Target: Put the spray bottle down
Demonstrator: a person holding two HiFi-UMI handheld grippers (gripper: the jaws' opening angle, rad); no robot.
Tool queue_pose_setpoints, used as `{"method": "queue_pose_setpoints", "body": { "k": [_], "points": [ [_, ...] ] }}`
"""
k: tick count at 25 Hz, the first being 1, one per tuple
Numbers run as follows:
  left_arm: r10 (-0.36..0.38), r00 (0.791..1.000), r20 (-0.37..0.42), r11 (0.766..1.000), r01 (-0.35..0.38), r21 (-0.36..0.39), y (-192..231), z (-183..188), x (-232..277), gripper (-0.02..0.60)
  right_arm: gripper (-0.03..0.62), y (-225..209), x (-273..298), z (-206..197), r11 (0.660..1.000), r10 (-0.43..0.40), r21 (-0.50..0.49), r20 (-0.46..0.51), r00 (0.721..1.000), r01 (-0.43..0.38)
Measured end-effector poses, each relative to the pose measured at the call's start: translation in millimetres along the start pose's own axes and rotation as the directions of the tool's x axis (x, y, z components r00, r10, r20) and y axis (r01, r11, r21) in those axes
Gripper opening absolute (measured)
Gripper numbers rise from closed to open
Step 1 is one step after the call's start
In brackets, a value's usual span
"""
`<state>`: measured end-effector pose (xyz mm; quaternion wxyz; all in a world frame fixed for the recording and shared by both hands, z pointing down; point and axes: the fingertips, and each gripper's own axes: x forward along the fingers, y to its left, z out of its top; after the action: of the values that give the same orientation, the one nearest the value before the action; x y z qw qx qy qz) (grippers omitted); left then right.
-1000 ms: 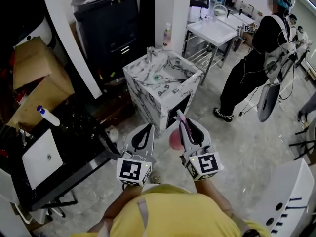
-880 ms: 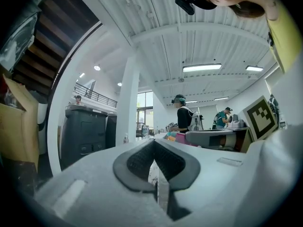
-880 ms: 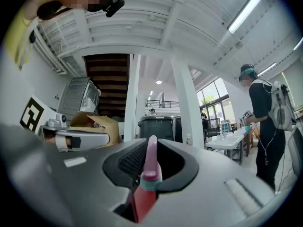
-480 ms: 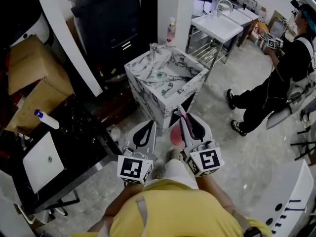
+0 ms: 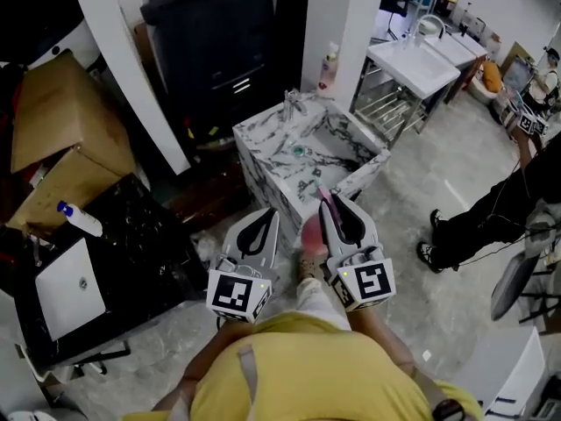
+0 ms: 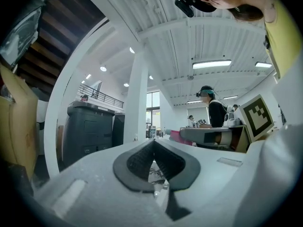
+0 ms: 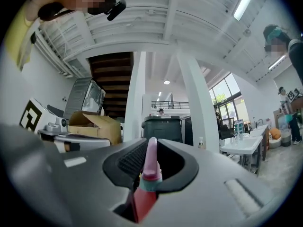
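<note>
A pink spray bottle [image 5: 312, 231] hangs between the jaws of my right gripper [image 5: 328, 202], which is shut on its neck; its pink nozzle points forward. In the right gripper view the bottle [image 7: 150, 169] stands upright between the dark pads, trigger and red body below, gripper [image 7: 151, 148] held level. My left gripper [image 5: 266, 216] is beside it, shut with nothing in it; its tips [image 6: 153, 143] meet in the left gripper view. Both are carried in front of my body, just short of a marble-patterned sink block [image 5: 259, 170].
A black cabinet [image 5: 219, 42] stands behind the sink block beside a white pillar with a small bottle [image 5: 330, 60]. Cardboard boxes [image 5: 61, 121] and a black table with a white bottle [image 5: 79, 219] are at the left. A white sink table [image 5: 421, 64] and another person's leg [image 5: 491, 217] are at the right.
I have walked forward with both grippers; the marble sink block is nearer. The other person has slid off to the right edge. The grip on the bottle is unchanged.
</note>
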<state>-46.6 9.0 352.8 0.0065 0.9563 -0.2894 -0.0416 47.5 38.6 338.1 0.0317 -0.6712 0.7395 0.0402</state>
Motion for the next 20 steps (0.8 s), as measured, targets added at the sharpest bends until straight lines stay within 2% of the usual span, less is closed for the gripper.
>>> {"method": "queue_pose_setpoints", "body": {
  "k": [6,12,20],
  "points": [
    [0.083,0.997,0.004,0.997,-0.083,-0.004,40.1,0.9,78.1,0.002,0.064,-47.7,83.8,-9.0,0.995,0.098,0.008,-0.01,0.995,-0.098],
    [0.182,0.983,0.0,0.983,-0.182,-0.002,77.6,1.3,146.5,0.002,0.064,-90.7,156.1,-17.8,0.981,0.196,0.006,-0.024,0.98,-0.196],
    [0.293,0.956,-0.018,0.956,-0.293,0.009,107.6,-12.6,199.0,0.002,0.064,-126.3,219.3,-39.3,0.951,0.31,0.003,-0.034,0.95,-0.31]
  ]
}}
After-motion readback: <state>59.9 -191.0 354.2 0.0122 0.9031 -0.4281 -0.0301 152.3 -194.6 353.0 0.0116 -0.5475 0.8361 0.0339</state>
